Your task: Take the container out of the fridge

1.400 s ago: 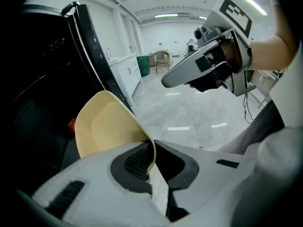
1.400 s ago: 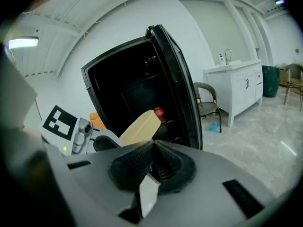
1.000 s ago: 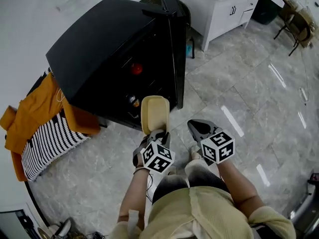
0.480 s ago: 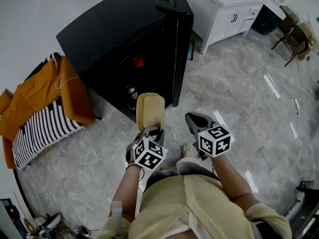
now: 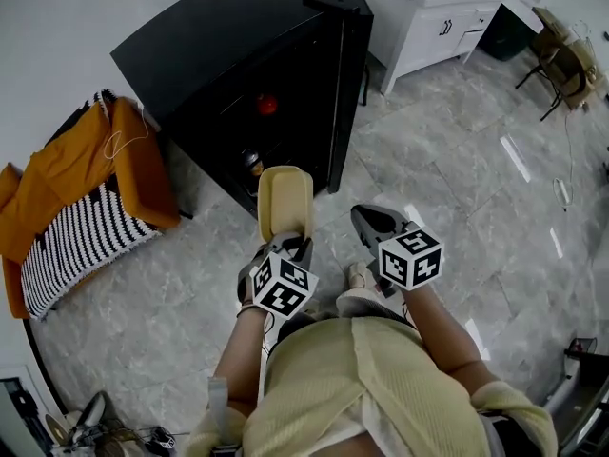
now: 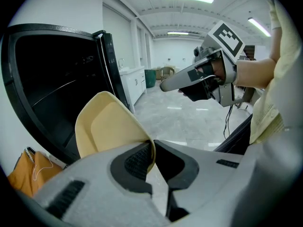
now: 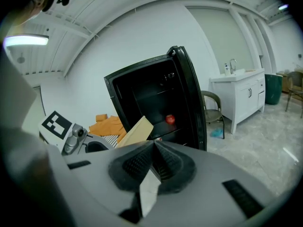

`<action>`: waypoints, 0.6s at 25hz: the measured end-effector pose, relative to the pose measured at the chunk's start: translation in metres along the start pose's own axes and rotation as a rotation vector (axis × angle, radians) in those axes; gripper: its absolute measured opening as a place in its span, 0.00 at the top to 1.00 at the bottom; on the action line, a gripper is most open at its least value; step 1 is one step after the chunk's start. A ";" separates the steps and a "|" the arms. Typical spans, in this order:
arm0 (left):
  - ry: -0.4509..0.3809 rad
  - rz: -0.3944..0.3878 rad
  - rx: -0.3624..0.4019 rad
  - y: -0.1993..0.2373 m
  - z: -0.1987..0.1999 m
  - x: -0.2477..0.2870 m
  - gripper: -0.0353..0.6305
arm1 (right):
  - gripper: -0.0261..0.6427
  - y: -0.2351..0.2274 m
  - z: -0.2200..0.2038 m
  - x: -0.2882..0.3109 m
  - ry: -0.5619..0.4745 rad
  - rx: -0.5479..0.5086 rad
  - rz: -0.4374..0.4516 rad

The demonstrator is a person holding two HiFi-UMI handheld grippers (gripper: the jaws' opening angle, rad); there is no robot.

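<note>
Now the left gripper [image 5: 287, 244] pinches the container [image 5: 285, 201] by its thin rim, just outside the fridge [image 5: 219, 46]; it may pivot and slip. The right gripper [image 5: 367, 220], jaws together and empty, gives no support.

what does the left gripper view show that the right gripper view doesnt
Only the left gripper view: the left gripper shut on the container by its rim, and the right gripper from outside. Only the right gripper view: its own shut, empty jaws, a red item in the fridge, a chair. Both: the open fridge and the container.
</note>
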State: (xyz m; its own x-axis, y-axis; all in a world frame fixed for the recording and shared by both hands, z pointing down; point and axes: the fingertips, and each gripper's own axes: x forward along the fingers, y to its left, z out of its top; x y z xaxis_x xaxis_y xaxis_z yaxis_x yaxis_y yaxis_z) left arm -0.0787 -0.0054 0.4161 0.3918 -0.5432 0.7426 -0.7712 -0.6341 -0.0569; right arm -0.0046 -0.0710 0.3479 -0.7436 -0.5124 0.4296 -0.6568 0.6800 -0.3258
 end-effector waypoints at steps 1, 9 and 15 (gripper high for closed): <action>-0.004 0.001 0.001 0.000 0.001 -0.002 0.90 | 0.92 0.001 0.000 0.000 -0.002 0.002 -0.001; -0.019 -0.015 -0.010 -0.002 -0.003 -0.008 0.90 | 0.92 0.006 -0.001 0.003 -0.004 -0.006 -0.010; -0.019 -0.023 -0.005 -0.003 -0.003 -0.009 0.90 | 0.92 0.007 -0.003 0.003 -0.003 0.004 -0.014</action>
State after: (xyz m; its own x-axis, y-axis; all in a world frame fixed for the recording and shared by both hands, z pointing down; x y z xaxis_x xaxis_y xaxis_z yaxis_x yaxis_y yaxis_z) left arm -0.0813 0.0033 0.4115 0.4191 -0.5389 0.7307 -0.7641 -0.6441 -0.0367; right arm -0.0115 -0.0662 0.3495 -0.7346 -0.5236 0.4315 -0.6678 0.6703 -0.3235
